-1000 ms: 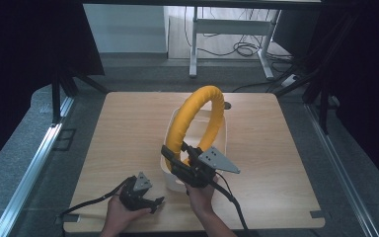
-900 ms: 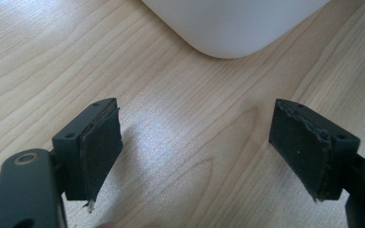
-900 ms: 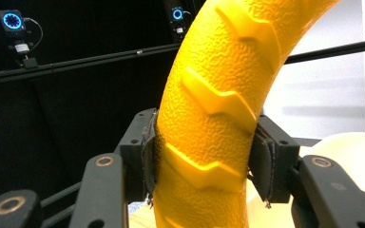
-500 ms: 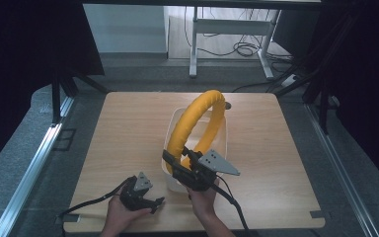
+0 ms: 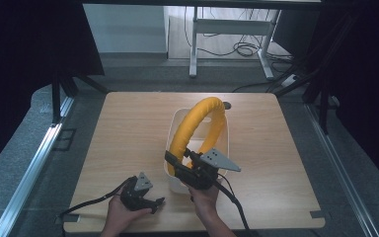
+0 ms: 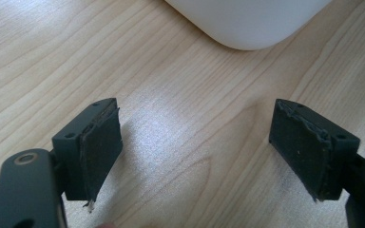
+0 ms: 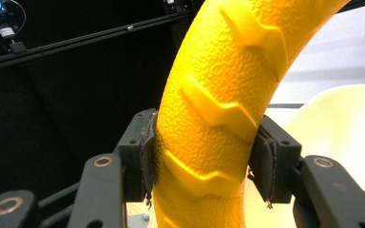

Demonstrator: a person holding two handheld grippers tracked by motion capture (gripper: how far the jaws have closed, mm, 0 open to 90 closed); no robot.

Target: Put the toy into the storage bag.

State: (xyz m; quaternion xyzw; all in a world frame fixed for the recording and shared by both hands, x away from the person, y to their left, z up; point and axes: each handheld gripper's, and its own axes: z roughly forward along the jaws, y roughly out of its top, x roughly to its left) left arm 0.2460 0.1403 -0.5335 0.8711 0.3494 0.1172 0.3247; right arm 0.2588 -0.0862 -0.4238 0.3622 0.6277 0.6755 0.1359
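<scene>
Overhead, a pale wooden table [image 5: 128, 143] spreads under both grippers, with dark floor and black frame rails around it. Next in size, a white plastic tub [image 5: 177, 121] stands on the table straight ahead of the right gripper, which sits at the tub's near rim. A thick yellow ring [image 5: 197, 123], moulded like a tyre with raised zigzag tread, stands upright on its edge, its lower part inside the tub and its arch rising up and away from the right gripper [image 5: 180, 165]. The right gripper pinches the near, lower part of this ring. In the right gripper view the two black pads [image 7: 148, 152] press on either side of the ring [image 7: 218, 109], the left pad dented into the pebbled yellow surface and the right pad flat against it; the jaws have just been opening a little, yet the ring is between them and touched on both sides. The cream inner wall of the tub [image 7: 347, 128] lies just to the right of that gripper's jaws. The left gripper [image 5: 150, 202] rests low on the table near its front edge, beside the right hand and just short of the tub's near corner. In the left gripper view its jaws are spread wide with bare wood between them, and the tub's rounded white corner [image 6: 247, 23] lies ahead of them, apart from the pads.
</scene>
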